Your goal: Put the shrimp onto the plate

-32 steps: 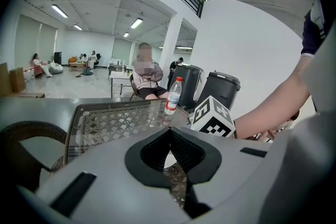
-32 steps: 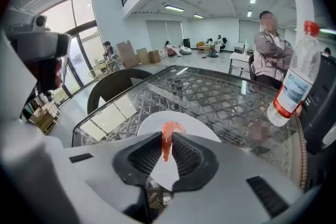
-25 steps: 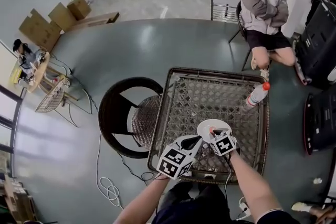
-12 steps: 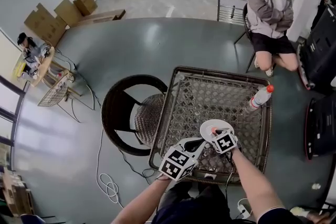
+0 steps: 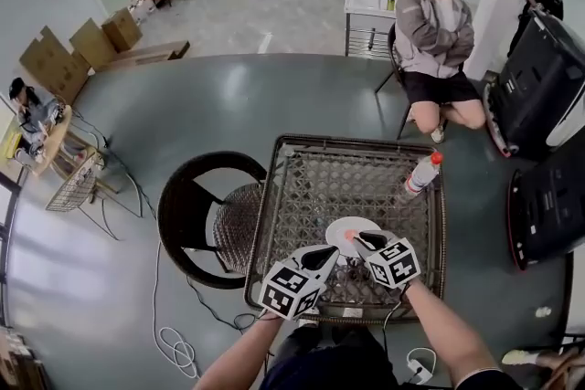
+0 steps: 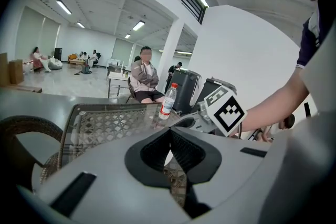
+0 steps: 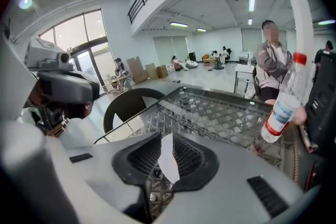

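Both grippers have eased back to the plate's [image 5: 353, 223] near rim. Left gripper [image 5: 329, 252] at 7 o'clock, jaws pressed together, empty. Shrimp [image 5: 348, 236] lies approx. mid-plate; prob. light, soft, slippery, so pinch mid-body. Right gripper [image 5: 366, 240] at 4 o'clock, jaws slightly parted, empty.

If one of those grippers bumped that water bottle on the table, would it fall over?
Probably: the water bottle is tall and narrow, so likely tippy. It stands on a smooth glass tabletop, so it might slide first.
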Tool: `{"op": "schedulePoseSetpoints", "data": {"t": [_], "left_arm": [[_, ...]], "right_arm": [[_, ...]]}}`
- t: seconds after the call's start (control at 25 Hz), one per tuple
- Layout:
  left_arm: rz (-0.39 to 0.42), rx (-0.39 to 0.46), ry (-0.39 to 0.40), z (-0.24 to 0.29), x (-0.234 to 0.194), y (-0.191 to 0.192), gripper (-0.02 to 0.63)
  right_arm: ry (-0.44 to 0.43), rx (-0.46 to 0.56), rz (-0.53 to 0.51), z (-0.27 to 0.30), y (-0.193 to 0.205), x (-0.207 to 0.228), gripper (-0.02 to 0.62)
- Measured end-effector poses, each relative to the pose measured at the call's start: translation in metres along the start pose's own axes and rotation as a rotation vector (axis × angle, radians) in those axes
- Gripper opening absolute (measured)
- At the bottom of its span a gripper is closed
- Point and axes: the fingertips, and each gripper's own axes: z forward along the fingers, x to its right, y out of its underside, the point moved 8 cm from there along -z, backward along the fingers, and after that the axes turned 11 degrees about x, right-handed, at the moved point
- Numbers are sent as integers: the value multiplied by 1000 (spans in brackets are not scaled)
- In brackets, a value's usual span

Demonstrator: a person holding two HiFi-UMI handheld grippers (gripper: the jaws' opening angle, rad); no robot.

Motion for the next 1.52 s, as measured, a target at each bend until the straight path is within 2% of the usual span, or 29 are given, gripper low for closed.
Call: {"op": "schedulePoseSetpoints", "data": {"t": [0.08,0.12,0.28,0.84,1.12,1.52], "left_arm": [[-4,5,7,-3,5,0,8],[-2,6,16,-3,8,-1,9],[11,34,55,1,12,-17,8],[91,123,128,-11,40,-63,9],[101,158,140,-12,48,-75,8],[103,179,147,-9,52,-81,8]], "right_arm": [[-5,51,-28,-17,-14,-10,10],[-5,75,-41,-25,-21,-13,5],[3,144,-68,-56,-42,-23,5],[15,404,-41,-129,-83,-56,5],[14,445,-58,-138,-93,-59,5],[15,453,-61,-138,-98,-55,5]]}}
